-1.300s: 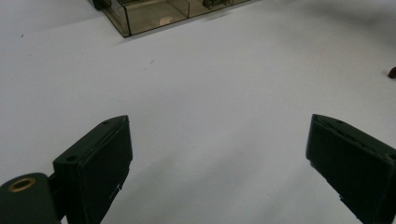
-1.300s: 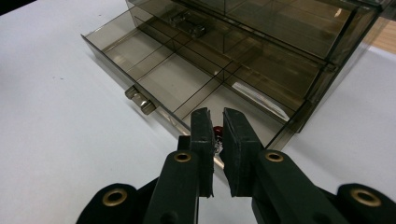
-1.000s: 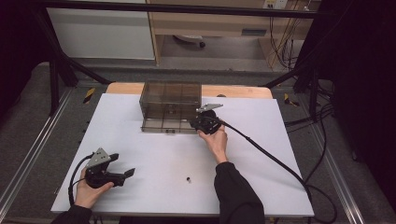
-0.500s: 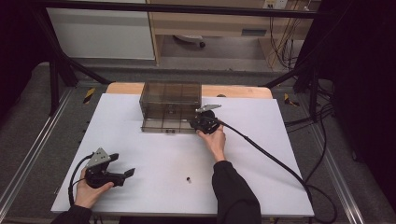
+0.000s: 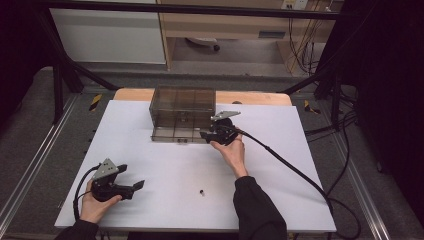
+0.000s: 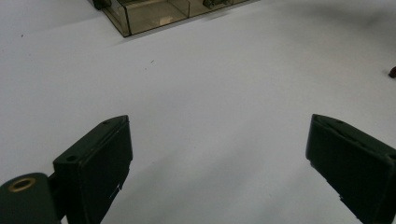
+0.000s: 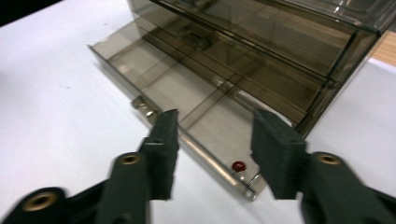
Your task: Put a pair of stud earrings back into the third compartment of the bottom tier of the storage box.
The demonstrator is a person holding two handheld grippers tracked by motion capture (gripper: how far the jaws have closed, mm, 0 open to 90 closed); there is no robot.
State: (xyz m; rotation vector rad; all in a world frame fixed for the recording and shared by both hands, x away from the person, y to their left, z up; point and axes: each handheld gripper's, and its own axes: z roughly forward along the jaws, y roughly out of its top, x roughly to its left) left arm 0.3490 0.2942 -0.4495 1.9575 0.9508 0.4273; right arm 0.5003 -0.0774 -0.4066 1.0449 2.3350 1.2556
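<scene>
**Entry: smoked drawer cabinet, bottom drawer out, small red piece inside**

The right gripper point(image 5: 207, 134) is hovering at the drawer's front right corner; its fingers point(image 7: 163, 140) have just been opening and are standing half apart, released, gripping nothing, with the drawer rim showing between them. The left gripper point(image 5: 131, 186) is resting near the bench's point(image 5: 280, 165) front left corner, its fingers point(image 6: 100, 163) spread wide over bare surface. The cabinet point(image 5: 183, 106), of translucent smoked plastic, is sitting at the far middle of the bench. Its bottom drawer point(image 7: 187, 112) is lying pulled out, divided into compartments; a small red piece point(image 7: 238, 165) is lying in the front right compartment. A small dark item point(image 5: 201, 191) is lying apart on the near bench.
</scene>
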